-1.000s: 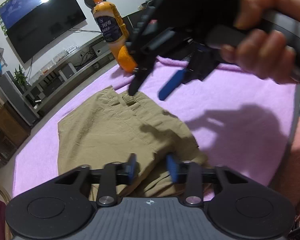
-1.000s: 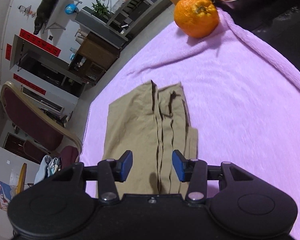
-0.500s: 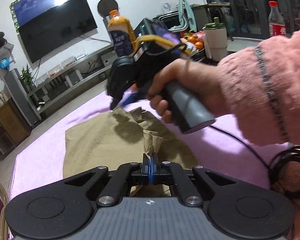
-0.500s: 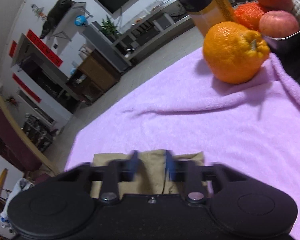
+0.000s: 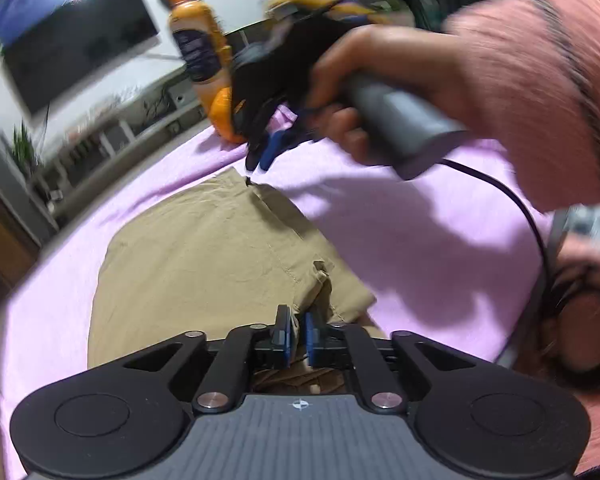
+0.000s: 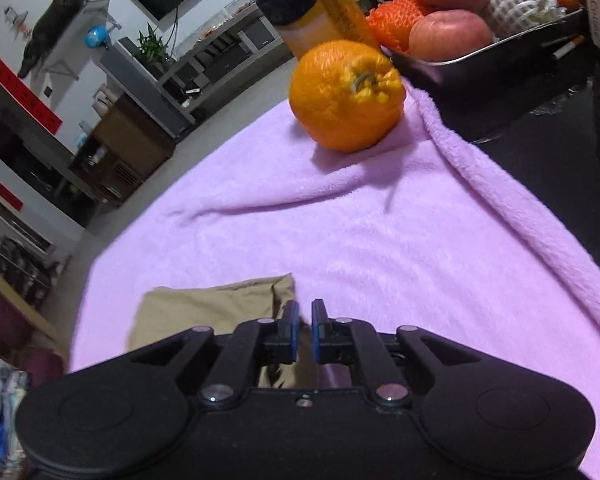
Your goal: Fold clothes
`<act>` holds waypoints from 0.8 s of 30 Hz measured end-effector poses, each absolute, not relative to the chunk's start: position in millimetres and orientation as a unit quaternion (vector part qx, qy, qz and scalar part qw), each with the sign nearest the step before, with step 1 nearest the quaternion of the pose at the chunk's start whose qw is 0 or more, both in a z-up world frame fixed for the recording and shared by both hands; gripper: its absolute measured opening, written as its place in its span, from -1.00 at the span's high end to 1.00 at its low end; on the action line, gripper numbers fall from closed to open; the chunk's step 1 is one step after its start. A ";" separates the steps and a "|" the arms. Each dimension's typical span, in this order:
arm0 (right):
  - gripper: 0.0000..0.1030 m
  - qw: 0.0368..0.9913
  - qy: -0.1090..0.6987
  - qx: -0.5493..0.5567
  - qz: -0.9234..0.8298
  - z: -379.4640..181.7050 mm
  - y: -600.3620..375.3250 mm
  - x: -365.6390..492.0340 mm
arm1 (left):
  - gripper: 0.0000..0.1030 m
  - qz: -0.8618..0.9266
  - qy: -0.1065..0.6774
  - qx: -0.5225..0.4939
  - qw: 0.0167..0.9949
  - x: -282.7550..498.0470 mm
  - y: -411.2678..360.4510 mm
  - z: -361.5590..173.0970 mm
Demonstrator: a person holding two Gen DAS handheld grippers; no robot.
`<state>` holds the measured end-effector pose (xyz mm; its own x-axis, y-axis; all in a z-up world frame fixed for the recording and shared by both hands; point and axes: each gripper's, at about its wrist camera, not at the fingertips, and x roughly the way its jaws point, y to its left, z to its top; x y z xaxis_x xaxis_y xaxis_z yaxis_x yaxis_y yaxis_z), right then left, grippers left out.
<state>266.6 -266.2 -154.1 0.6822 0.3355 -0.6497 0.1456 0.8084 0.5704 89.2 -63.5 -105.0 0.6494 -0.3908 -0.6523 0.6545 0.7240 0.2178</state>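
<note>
Nearest the left wrist camera, the left tool [image 5: 297,330] hangs low over the near edge of the khaki garment [image 5: 204,256], which lies flat on the purple blanket [image 5: 412,232] covering the worktop. Its blue pads stand a narrow gap apart and the jaws are opening; a raised pucker of khaki cloth sits just ahead of and between the tips, but the pads no longer press on it. From this tool the garment spreads away and to the left, its seam running toward the far corner.

In the right wrist view, the right tool [image 6: 304,330] sits over the blanket at the garment's right edge: the folded khaki corner [image 6: 216,308] lies just left of and under the left finger, while bare blanket shows through the slit between the pads. These jaws are also opening, with nothing gripped between them.

Farther off in the left view, the right tool's tips point down near the garment's far corner, carried by a hand [image 5: 384,92] in a pink fuzzy sleeve [image 5: 540,92].

Beyond the garment, an orange [image 6: 346,94] rests on the blanket, well apart from the cloth, with an orange drink bottle [image 5: 198,46] behind it and a metal tray [image 6: 496,60] of fruit at the far right.
</note>
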 end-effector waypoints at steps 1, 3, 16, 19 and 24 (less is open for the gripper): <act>0.70 0.865 0.389 0.310 0.066 -141.4 -269.0 254.8 | 0.31 -0.307 0.299 0.192 0.883 88.9 -55.1 -93.4; 0.52 0.865 0.381 0.317 0.086 -117.4 -270.6 230.9 | 0.14 -0.322 0.290 0.132 0.892 82.7 -37.7 -70.7; 0.27 0.889 0.392 0.214 0.106 -115.2 -191.9 184.8 | 0.64 -0.155 0.395 -0.016 0.905 139.7 33.9 -97.2; 0.27 0.902 0.374 0.183 0.114 -118.6 -166.9 201.8 | 0.67 -0.166 0.399 0.069 0.899 134.7 7.7 -116.9; 0.28 0.912 0.361 0.139 0.137 -126.9 -130.3 244.8 | 0.69 -0.179 0.387 0.109 0.898 134.9 10.1 -118.3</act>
